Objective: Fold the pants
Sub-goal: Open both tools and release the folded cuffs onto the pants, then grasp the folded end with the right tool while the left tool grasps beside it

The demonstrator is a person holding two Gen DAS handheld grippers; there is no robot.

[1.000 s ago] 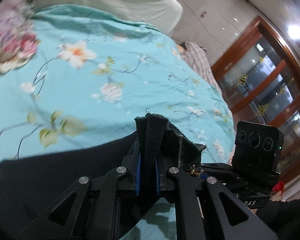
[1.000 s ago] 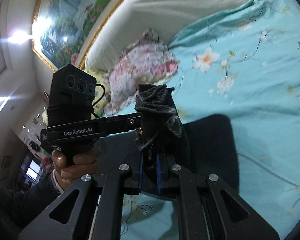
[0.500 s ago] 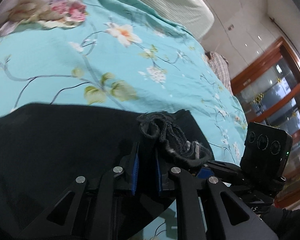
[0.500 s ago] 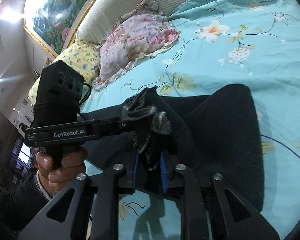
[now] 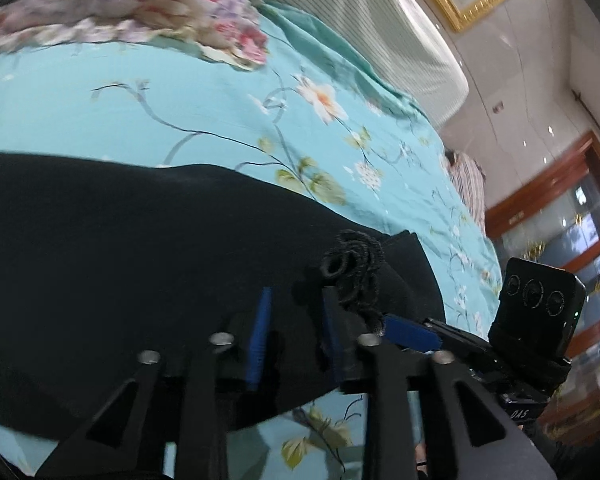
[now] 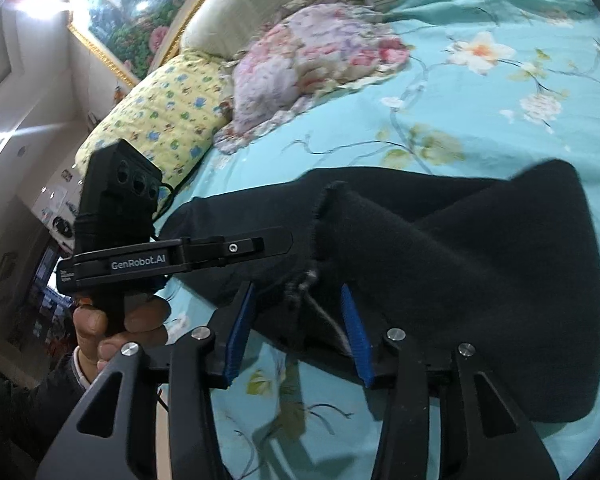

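Note:
Black pants [image 5: 140, 248] lie on the turquoise flowered bed sheet [image 5: 180, 108], one part folded over the rest [image 6: 460, 280]. My left gripper [image 5: 295, 292] hangs low over the cloth, its blue pads apart and its jaws opening. A bunched hem [image 5: 352, 264] rests against its right finger, not pinched. My right gripper [image 6: 297, 288] is also opening. A frayed pants edge [image 6: 306, 280] lies loose between its pads, which do not press on it. A hand [image 6: 120, 320] holds the left gripper's handle [image 6: 180, 256] close by on the left of the right wrist view.
A pink flowered pillow [image 6: 312, 64] and a yellow pillow [image 6: 160, 120] lie at the head of the bed, below a padded headboard [image 6: 260, 0]. Striped cloth [image 5: 468, 184] sits at the bed's far edge. Wooden glass doors [image 5: 560, 220] stand beyond it.
Both grippers were shut on bunched pants edges held above the bed. They have come down onto the pants, their jaws have parted, and the cloth has dropped flat.

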